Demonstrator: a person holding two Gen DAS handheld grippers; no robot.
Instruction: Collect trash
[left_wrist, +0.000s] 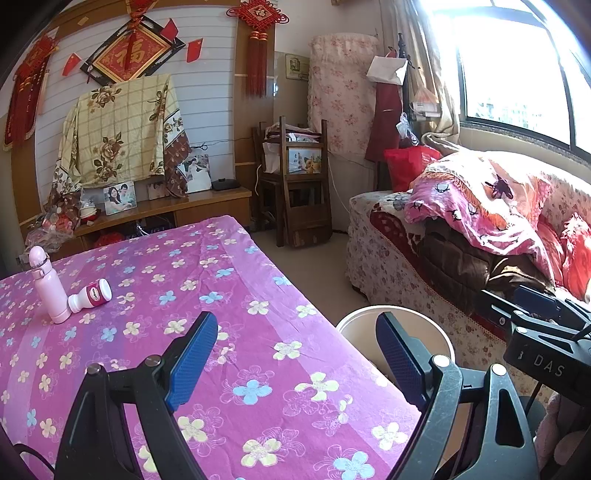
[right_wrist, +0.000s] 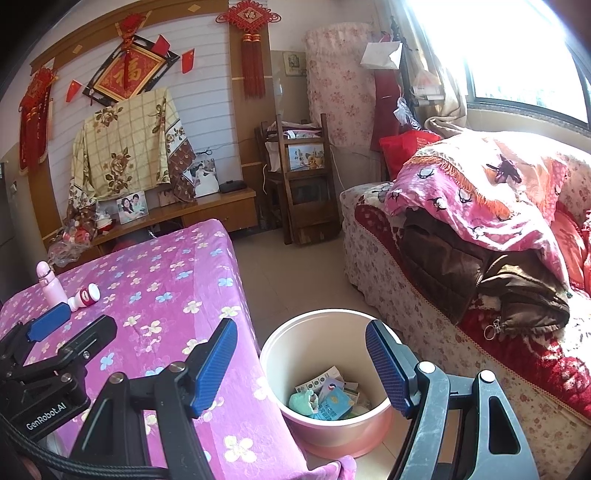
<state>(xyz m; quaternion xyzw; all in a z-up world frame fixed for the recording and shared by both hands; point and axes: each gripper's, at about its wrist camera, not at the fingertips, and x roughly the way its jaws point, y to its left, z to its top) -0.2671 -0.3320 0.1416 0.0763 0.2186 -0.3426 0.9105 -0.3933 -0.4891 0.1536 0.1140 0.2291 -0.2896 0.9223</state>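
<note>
Left gripper (left_wrist: 295, 354) fingers spread, nothing between them, over the near right part of the floral purple tablecloth (left_wrist: 229, 280). Right gripper (right_wrist: 301, 360) also spread and empty, over the pink bin (right_wrist: 314, 332) on the floor between table and sofa (right_wrist: 424, 295). Bin holds paper wrappers and packets (right_wrist: 328, 398). Far left on the table: small white-and-red bottle (left_wrist: 92, 295) on its side, touching an upright pink flask (left_wrist: 50, 286).
</note>
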